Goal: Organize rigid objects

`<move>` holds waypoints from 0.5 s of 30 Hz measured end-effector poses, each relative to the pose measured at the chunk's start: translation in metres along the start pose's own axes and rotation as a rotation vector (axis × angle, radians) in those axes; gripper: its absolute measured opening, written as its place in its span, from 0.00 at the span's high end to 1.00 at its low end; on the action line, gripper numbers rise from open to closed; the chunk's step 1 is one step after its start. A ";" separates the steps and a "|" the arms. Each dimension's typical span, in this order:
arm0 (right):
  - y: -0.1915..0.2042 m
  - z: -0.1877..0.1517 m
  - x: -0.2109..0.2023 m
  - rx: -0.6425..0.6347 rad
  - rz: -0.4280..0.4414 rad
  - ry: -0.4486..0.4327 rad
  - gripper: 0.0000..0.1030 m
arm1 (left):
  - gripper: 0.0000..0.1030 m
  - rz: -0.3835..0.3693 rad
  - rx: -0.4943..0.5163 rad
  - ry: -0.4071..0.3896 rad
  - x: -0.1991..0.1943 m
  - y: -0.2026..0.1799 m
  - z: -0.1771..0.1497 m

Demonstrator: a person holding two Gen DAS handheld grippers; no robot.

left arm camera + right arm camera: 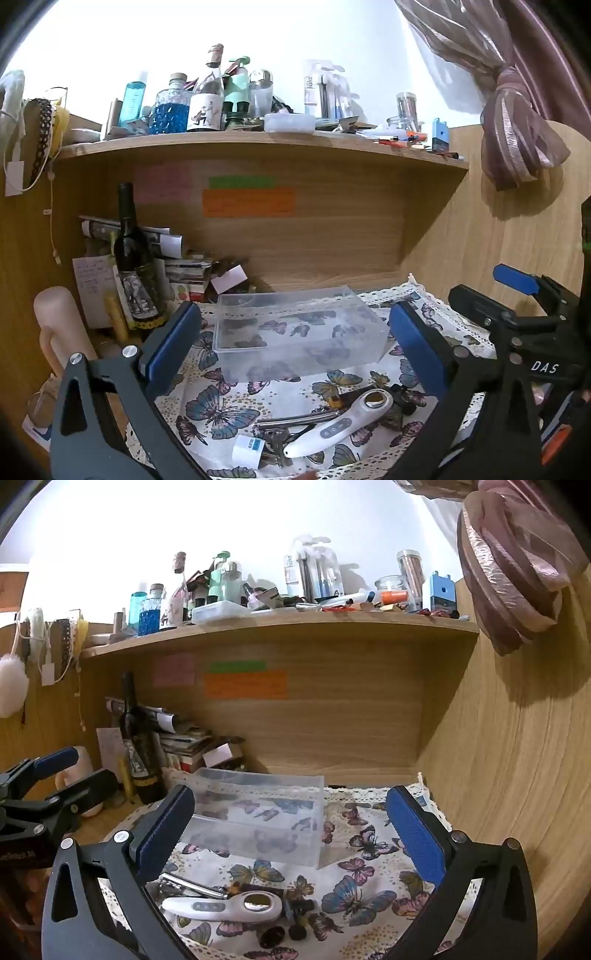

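A clear plastic box [295,328] stands empty on the butterfly cloth [221,410]; it also shows in the right wrist view [258,819]. In front of it lie a white handheld device with a round head [343,421] [229,910], metal tongs [295,421] [192,884], a key bunch [275,445], a small white box [248,448] and dark small pieces [284,932]. My left gripper [295,350] is open and empty, above the items. My right gripper [291,834] is open and empty, also above them; it shows at the right of the left wrist view [517,306].
A dark wine bottle [135,258], a pink candle [59,325] and stacked papers [177,266] crowd the left of the wooden niche. The shelf [258,142] above holds several bottles and jars. A wooden side wall [517,757] stands close on the right.
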State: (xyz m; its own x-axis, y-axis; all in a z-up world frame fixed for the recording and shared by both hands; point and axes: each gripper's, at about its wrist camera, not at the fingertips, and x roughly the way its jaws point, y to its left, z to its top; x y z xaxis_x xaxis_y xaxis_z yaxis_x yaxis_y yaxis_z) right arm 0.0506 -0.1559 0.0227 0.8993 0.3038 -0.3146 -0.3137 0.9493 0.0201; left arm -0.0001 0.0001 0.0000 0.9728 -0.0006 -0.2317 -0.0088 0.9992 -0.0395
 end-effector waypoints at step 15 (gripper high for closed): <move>0.004 -0.006 -0.005 -0.005 0.002 -0.028 0.00 | 0.00 -0.004 -0.002 -0.005 -0.003 -0.005 0.001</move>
State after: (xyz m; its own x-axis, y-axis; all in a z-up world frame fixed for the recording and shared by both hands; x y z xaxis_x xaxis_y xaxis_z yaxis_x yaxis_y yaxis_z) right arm 0.0428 -0.1540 0.0189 0.9069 0.3079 -0.2876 -0.3168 0.9484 0.0163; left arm -0.0027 -0.0049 0.0022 0.9739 -0.0048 -0.2269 -0.0050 0.9991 -0.0425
